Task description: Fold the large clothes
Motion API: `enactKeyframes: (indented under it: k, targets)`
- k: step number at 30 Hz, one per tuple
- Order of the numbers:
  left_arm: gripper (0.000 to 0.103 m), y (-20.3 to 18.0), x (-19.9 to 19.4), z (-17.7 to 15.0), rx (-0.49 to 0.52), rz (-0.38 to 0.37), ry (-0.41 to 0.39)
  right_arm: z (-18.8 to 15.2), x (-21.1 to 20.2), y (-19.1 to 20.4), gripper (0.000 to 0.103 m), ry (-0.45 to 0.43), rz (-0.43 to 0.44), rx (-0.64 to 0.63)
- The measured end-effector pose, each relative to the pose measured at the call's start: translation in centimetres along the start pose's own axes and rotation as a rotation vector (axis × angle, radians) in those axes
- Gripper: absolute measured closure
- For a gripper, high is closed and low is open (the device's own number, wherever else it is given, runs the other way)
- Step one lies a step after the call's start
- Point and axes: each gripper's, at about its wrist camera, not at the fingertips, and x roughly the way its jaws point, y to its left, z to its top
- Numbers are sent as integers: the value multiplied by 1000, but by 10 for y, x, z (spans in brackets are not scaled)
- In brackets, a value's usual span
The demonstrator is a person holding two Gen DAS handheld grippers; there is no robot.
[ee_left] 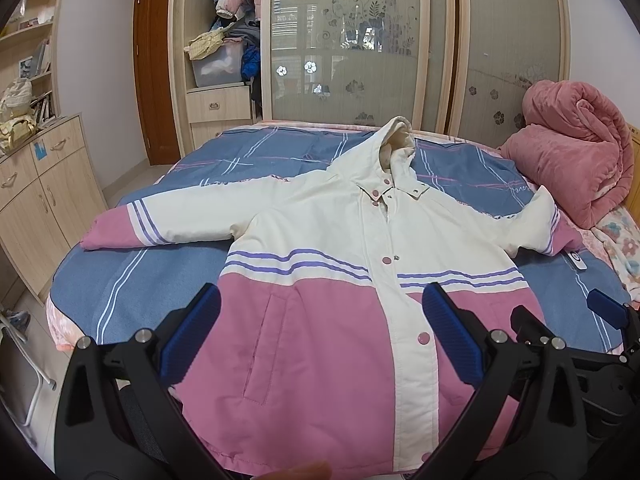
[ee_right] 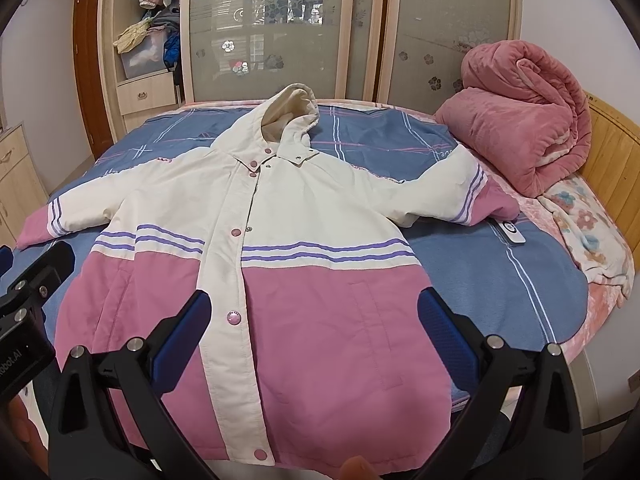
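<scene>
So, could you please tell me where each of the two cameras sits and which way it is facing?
Left wrist: rides the open left gripper, looking across the jacket on the bed toward the wardrobe; the right gripper shows at the right edge.
Right wrist: rides the open right gripper, facing likewise; the left gripper's body shows at left.
Shared: jacket, bed, wardrobe, rolled pink blanket.

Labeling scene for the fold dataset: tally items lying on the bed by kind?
Jacket: 1
Rolled pink blanket: 1
Small white remote-like device, beside the jacket's sleeve: 1
Floral cloth at the bed's edge: 1
Total: 4
</scene>
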Motion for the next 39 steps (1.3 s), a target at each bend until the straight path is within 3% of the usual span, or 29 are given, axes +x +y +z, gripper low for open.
enactKeyframes:
  k: [24,28,34,36,39]
  targets:
    - [2,-2,21,2,7,1,54,1,15,-1,1,14,0,1]
    - [2,4,37,6,-15,-23,78,10,14,-11,1,-55,-36,56]
    - [4,-12,76,2,41,-38,153,14,27,-11,1,-234,-218,-5]
    - [14,-20,87,2,41,-46,181,21,37,-26,1,-255,-171,31]
    - [15,-32,104,11,-22,-61,197,53,61,-60,1,-237,-94,115]
